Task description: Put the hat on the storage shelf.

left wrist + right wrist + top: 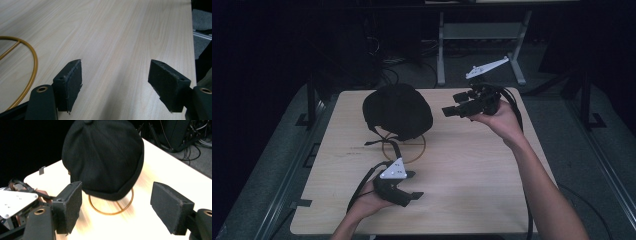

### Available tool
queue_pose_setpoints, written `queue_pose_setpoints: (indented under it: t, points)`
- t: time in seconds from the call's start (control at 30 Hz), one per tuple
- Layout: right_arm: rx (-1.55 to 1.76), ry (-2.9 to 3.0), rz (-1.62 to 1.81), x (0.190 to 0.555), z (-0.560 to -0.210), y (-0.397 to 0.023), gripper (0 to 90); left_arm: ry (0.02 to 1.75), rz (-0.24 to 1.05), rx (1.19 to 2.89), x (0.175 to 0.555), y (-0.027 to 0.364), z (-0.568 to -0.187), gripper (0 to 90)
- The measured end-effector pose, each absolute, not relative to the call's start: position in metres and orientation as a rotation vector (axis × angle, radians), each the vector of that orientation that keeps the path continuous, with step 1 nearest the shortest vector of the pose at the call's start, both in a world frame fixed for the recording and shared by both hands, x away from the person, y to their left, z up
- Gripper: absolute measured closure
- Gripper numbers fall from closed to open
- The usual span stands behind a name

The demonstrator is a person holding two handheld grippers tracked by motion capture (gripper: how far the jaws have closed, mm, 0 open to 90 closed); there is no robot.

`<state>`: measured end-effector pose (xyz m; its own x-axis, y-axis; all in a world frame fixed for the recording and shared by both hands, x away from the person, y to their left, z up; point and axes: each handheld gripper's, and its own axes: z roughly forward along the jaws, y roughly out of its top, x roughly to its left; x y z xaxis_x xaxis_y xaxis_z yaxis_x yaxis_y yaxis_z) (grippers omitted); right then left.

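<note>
Cap, black and round, is the landmark: it sits on the pale wooden desk, toward the far left, partly covering a gold ring mark printed on the wood. Right of the cap, the right tool is held raised, pointing at it, jaws spread wide with nothing between them. Nearer the person than the cap, the left tool hangs low over bare desk, its jaws likewise wide apart and empty.
</note>
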<state>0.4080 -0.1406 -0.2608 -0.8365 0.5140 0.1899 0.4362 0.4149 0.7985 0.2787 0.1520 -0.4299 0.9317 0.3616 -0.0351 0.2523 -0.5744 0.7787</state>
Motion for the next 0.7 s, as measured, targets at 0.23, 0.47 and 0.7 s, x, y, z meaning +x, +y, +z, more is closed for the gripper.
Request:
queue_pose_setpoints:
  t: [0.23, 0.47, 0.7]
  points:
    - [0.896, 2.567, 1.396, 0.403, -0.275, -0.155, 24.4, 0.439, 0.162, 2.218, 0.279, 0.153, -0.429, 27.1]
    - [0.926, 2.563, 1.398, 0.397, -0.285, -0.168, 23.8, 0.44, 0.161, 2.216, 0.28, 0.153, -0.429, 26.9]
    - [0.963, 2.558, 1.405, 0.39, -0.296, -0.18, 23.6, 0.442, 0.157, 2.218, 0.28, 0.154, -0.429, 26.8]
